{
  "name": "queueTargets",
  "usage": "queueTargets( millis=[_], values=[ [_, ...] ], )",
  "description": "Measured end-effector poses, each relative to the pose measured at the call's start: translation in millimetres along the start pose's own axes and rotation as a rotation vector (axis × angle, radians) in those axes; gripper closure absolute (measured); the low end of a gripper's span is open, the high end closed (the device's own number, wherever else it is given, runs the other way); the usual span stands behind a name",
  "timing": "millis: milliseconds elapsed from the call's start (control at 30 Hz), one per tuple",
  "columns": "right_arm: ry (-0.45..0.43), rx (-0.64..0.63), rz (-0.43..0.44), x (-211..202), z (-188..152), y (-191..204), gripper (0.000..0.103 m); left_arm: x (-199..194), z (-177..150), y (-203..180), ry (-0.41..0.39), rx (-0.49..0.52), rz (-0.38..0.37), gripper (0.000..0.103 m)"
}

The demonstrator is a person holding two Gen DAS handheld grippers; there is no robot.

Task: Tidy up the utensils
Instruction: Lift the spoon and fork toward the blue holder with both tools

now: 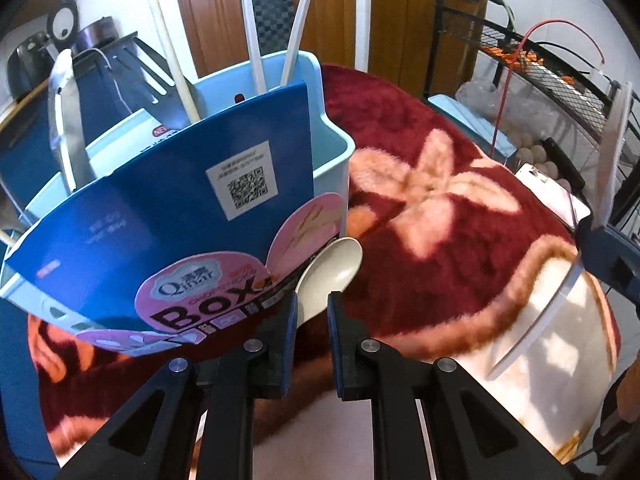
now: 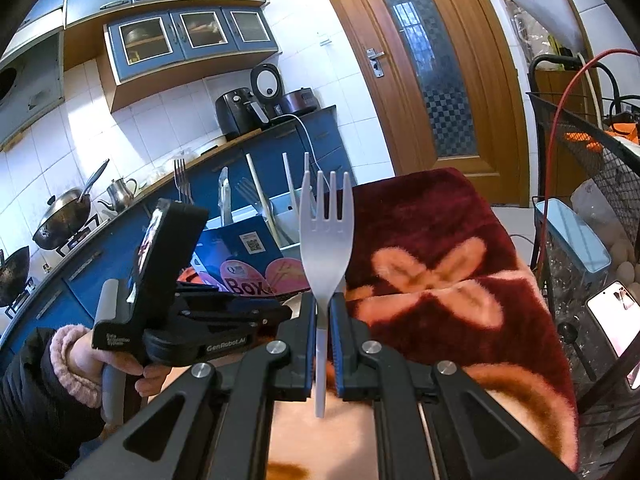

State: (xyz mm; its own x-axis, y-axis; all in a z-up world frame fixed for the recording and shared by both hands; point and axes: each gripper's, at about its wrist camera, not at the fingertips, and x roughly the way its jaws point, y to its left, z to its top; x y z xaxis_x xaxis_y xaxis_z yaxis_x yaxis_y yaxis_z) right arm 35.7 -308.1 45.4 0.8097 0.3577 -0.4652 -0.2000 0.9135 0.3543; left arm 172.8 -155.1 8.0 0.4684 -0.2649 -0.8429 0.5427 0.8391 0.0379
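Observation:
A light-blue utensil box [image 1: 334, 148] wrapped in a blue "Box" card [image 1: 192, 200] stands on the red flowered blanket [image 1: 420, 264]. White chopsticks [image 1: 252, 44], a wooden stick and a dark slotted spatula [image 1: 138, 76] stand upright in it. My left gripper [image 1: 312, 304] is just below the box's near right corner, shut on the handle of a cream spoon [image 1: 334, 266] whose bowl points up. My right gripper [image 2: 322, 304] is shut on a white plastic fork [image 2: 326, 236], tines up, near the box [image 2: 248, 248]. In the right wrist view the left gripper [image 2: 280, 312] is held by a hand in a pink cuff.
A black wire rack [image 1: 536, 64] with a red cable [image 1: 506, 92] stands at the right. Beside it are a pale blue case [image 1: 472, 120] and a lit phone [image 2: 616, 316]. A kitchen counter with an air fryer [image 2: 236, 114] and woks [image 2: 60, 216] runs behind.

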Motion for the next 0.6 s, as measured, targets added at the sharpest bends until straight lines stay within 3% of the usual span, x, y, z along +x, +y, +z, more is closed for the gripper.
queueTargets(
  millis=[167,300,500,600],
  values=[
    [0.003,-0.003,0.003,1.4,-0.2,-0.2,0.094,5.0,2.2,4.2,0.053,-0.017,0.033,0.088],
    [0.005,0.001,0.010,3.6,-1.1,-0.4,0.094,9.7,-0.4,12.6,0.107,-0.048,0.006,0.076],
    [0.007,0.000,0.010,4.0,-1.9,0.1,0.094,15.5,-0.9,11.8,0.123,-0.051,-0.011,0.076],
    [0.007,0.000,0.009,4.5,-1.8,0.0,0.094,15.9,-1.1,7.5,0.116,-0.034,-0.016,0.085]
  ],
)
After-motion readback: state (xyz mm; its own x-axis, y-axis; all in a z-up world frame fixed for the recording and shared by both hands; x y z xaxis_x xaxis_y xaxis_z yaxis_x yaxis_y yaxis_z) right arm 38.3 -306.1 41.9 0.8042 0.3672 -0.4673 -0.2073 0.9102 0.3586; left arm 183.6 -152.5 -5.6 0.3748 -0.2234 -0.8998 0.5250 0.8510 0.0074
